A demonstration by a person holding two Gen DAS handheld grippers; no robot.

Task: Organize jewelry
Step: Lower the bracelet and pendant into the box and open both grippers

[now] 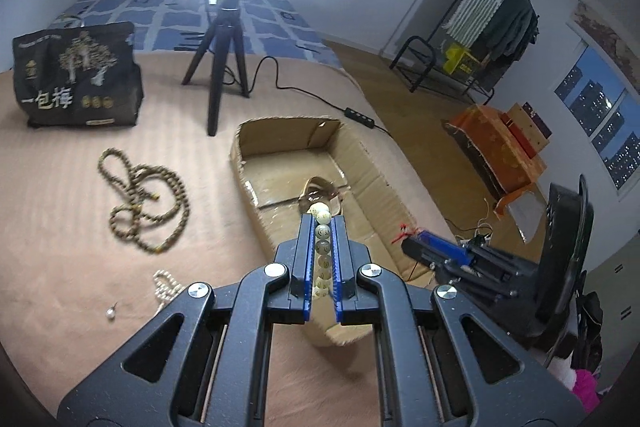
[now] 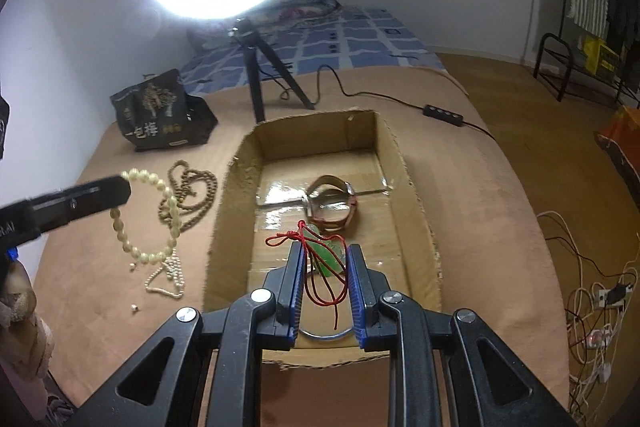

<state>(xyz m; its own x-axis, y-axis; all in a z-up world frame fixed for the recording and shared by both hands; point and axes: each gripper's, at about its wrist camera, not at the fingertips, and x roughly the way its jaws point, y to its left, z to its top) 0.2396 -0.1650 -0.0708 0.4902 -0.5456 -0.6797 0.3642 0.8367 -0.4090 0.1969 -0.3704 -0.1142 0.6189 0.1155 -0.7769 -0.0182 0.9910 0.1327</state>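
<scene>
- The left gripper (image 1: pixel 323 223) has its jaws pinched narrow on a pale bead bracelet (image 1: pixel 322 227). From the right wrist view, most of the loop dangles free below the fingers, so it's carried by just a few beads, up in the air beside the cardboard box (image 2: pixel 412 187), not yet over it.
- The right gripper (image 2: pixel 323 255) sits low over the box's near end with a green pendant on a red cord (image 2: pixel 320 255) between its jaws. They look fairly narrow, but I honestly can't tell if they're actually squeezing the cord or have let go.
- The box is clearly the drop spot: a watch (image 2: pixel 332 203) already lies on its floor, just past the pendant.
- Still out on the tan bedspread (image 1: pixel 60 227): a brown bead necklace (image 1: pixel 148 195), a small pearl strand (image 2: pixel 168 277) and a tiny loose pearl piece (image 1: pixel 110 313), all left of the box.
- My guess is the bracelet goes in next, once the right gripper clears out.
</scene>
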